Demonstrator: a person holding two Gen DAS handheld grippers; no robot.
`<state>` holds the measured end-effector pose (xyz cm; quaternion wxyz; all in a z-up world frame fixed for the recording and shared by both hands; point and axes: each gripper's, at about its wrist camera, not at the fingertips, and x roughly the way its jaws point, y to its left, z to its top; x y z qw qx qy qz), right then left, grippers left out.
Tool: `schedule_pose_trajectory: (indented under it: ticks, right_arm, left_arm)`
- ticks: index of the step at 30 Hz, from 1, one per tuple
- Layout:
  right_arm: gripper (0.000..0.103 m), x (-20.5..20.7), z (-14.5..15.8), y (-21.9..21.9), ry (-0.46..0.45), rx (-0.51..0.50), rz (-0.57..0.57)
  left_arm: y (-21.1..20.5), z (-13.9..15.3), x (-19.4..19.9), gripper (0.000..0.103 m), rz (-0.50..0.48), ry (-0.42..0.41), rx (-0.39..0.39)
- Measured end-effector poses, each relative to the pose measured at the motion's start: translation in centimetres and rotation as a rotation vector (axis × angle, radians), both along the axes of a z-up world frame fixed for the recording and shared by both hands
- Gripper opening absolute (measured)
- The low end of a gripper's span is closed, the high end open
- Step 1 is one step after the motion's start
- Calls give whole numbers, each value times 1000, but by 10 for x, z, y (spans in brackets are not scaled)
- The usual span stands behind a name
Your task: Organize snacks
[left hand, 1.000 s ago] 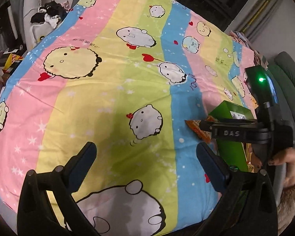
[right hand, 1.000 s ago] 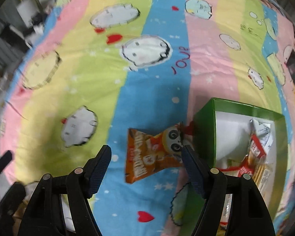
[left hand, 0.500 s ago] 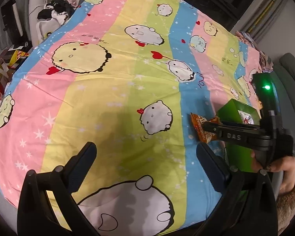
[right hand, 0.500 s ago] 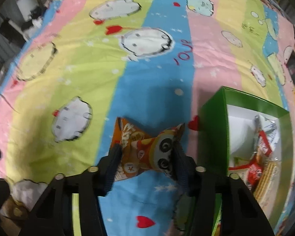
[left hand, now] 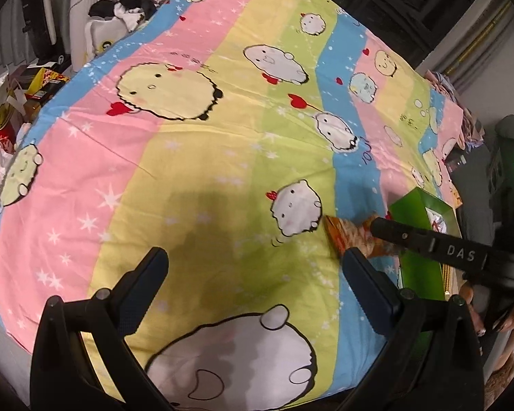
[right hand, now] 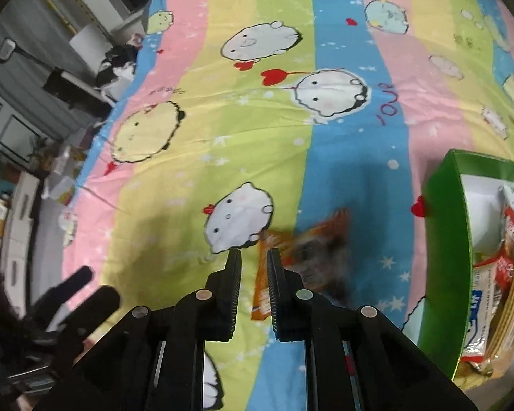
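Observation:
An orange panda snack packet (right hand: 305, 257) is pinched by its left edge in my right gripper (right hand: 253, 257), whose jaws are nearly together; the packet looks blurred and hangs to the right of the fingers. It also shows in the left wrist view (left hand: 353, 236) under the right gripper's finger. A green box (right hand: 442, 239) with several snack packets inside stands to the right, also in the left wrist view (left hand: 421, 236). My left gripper (left hand: 253, 277) is open and empty above the striped cartoon bedsheet (left hand: 188, 157).
The bed's left edge drops to a cluttered floor with bags and boxes (left hand: 10, 109). Clothes lie heaped on a white stand (left hand: 120, 3) past the far-left corner. A dark sofa (left hand: 507, 157) stands to the right of the bed.
My right gripper closed on the orange packet and lifted it, swinging left with it. The left gripper pulled back and up, staying open.

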<state>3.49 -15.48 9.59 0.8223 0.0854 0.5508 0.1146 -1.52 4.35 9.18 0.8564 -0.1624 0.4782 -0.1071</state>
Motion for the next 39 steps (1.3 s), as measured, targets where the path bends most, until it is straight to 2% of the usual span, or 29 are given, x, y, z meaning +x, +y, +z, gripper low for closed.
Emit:
schedule_pose_trajectory:
  ticks: [1,3,4,6,8,11,15,18,23,24,26,27,34,39]
  right_arm:
    - [19,-1,1,-3,3,-11,-11]
    - [33,-2,3,-12,-1,-18,-37]
    - [44,-3,5,-20,-6,0,-53]
    - [54,-2,9,-30,-11,35,-72]
    - [57,1,12,-39,-13,48,-74]
    - [58,11,8,-46,-1,28,-67]
    - [58,28,-9,-45,65,48,-23]
    - [58,34,-22,-44,104,76,-27]
    - [58,36,-39,-44,128,57,-33]
    - [58,35,-41,-43,131,55,-30]
    - [58,35,-43,-43,128,71,-21]
    - [58,34,-43,-43,128,75,-16]
    - [58,24,-43,-39,96,88,-5]
    - [58,11,-39,-31,91,144,3]
  left_arm:
    - [-4,-1,1,102,-12,4,-11]
    - [-13,-5,2,102,-34,18,-36]
    - [-19,-6,4,102,-49,23,-51]
    - [-33,-10,8,102,-84,41,-73]
    - [-48,-15,13,102,-110,58,-93]
    - [-71,-23,22,101,-149,91,-150]
    - [-96,-29,34,98,-235,116,-227]
    - [-105,-37,43,91,-229,143,-220]
    - [-116,-49,50,55,-248,168,-165]
    - [-117,-51,51,53,-252,170,-163]
    - [-118,-55,52,40,-267,180,-177]
    - [-120,-57,52,38,-280,190,-190]
    - [-126,-51,41,37,-295,146,-129]
    - [-111,-42,30,37,-284,130,-101]
